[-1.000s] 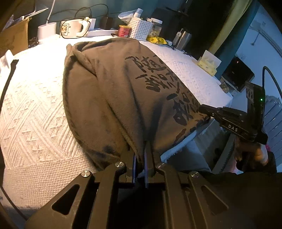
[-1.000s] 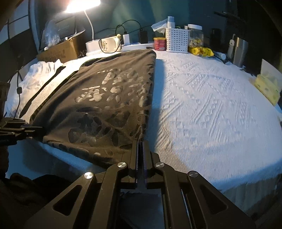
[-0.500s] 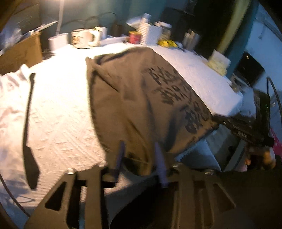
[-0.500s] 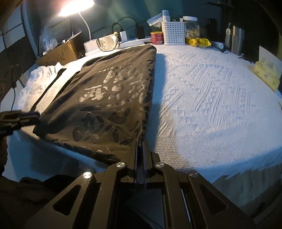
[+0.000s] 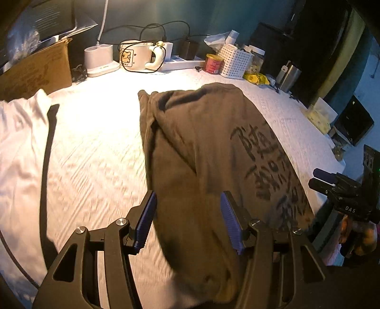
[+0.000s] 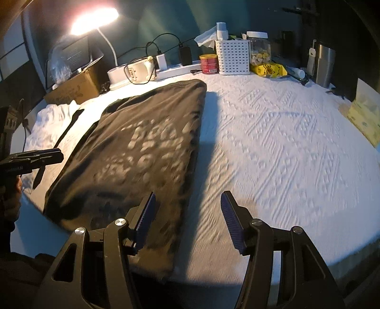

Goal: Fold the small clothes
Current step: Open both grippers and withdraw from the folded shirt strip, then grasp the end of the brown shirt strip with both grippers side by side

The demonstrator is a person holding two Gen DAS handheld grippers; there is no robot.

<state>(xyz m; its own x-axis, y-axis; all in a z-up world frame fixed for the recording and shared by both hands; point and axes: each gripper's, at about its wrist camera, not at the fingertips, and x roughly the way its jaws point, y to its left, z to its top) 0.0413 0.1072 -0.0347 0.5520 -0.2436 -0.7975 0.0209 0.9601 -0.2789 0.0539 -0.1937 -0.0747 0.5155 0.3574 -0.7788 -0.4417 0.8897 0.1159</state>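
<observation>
A dark brown garment with black printed characters lies folded lengthwise on the white textured tablecloth; it also shows in the right wrist view. My left gripper is open and empty, above the garment's near left corner. My right gripper is open and empty, above the garment's near right edge. The right gripper shows at the right of the left wrist view, and the left gripper at the left of the right wrist view.
A white garment with a black strip lies at the left. Along the back stand a cardboard box, lamp, mug, red can, white basket, jar and metal cup.
Both grippers have opened and let go of the garment's near edge. The garment now lies flat on the table. Both grippers have risen and pulled back a little.
</observation>
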